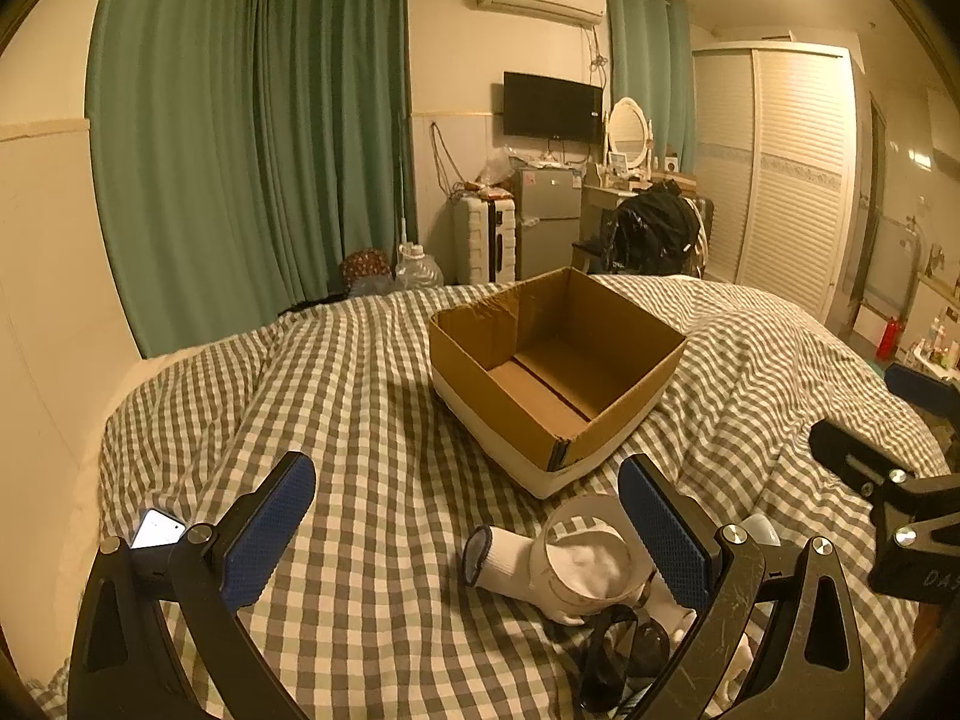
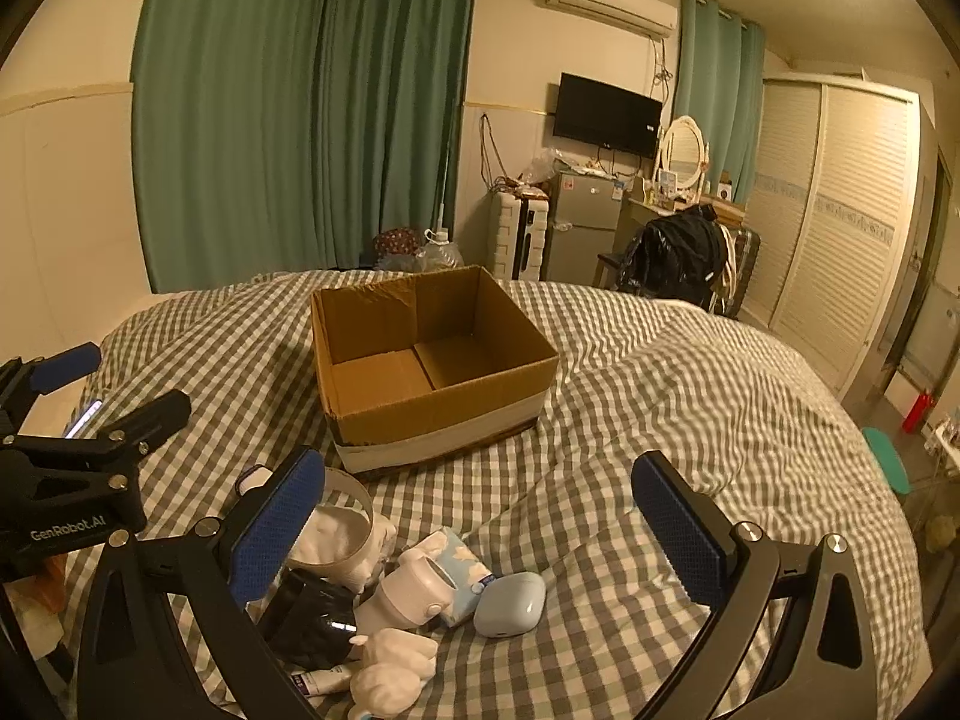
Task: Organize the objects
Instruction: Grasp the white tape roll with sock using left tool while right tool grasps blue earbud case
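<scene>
An open, empty cardboard box [image 1: 558, 372] sits on the checked bed cover; it also shows in the right wrist view [image 2: 432, 360]. Before it lies a small pile: a white sock [image 1: 510, 558] tucked through a roll of tape [image 1: 591, 564], a black item [image 1: 630, 648], a pale blue case [image 2: 510, 603], a blue tissue pack [image 2: 462, 564], a small white fan [image 2: 414, 594] and a white plush toy [image 2: 396, 666]. My left gripper [image 1: 468, 534] is open, above the pile's left side. My right gripper [image 2: 480, 534] is open, above the pile.
A phone [image 1: 157, 528] lies on the bed at the left. The checked cover [image 2: 690, 396] is rumpled around the box. Beyond the bed stand green curtains [image 1: 252, 138], a suitcase [image 1: 485, 237], a small fridge [image 1: 549, 222], a chair with a black jacket [image 1: 654, 231] and a wardrobe [image 1: 780, 180].
</scene>
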